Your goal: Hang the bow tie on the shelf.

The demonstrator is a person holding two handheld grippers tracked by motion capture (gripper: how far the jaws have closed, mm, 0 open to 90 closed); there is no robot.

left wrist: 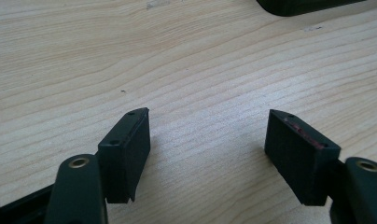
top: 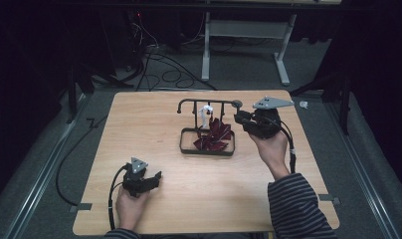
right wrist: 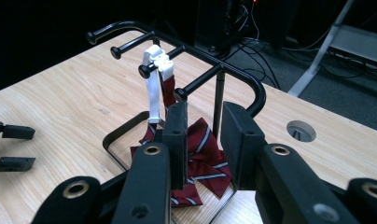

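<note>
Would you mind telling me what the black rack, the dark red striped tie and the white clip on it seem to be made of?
The black rack looks like painted or coated metal tube: thin, smoothly bent, faint sheen. The dark red striped tie appears to be woven fabric, since it folds and slumps limply. The white clip is probably moulded plastic: rigid, smooth, uniformly white.

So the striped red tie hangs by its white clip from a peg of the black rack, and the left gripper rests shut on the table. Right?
Not quite: the left gripper rests open, its jaws wide apart over bare table, as the left gripper view shows. The tie does hang by its white clip from the rack.
</note>
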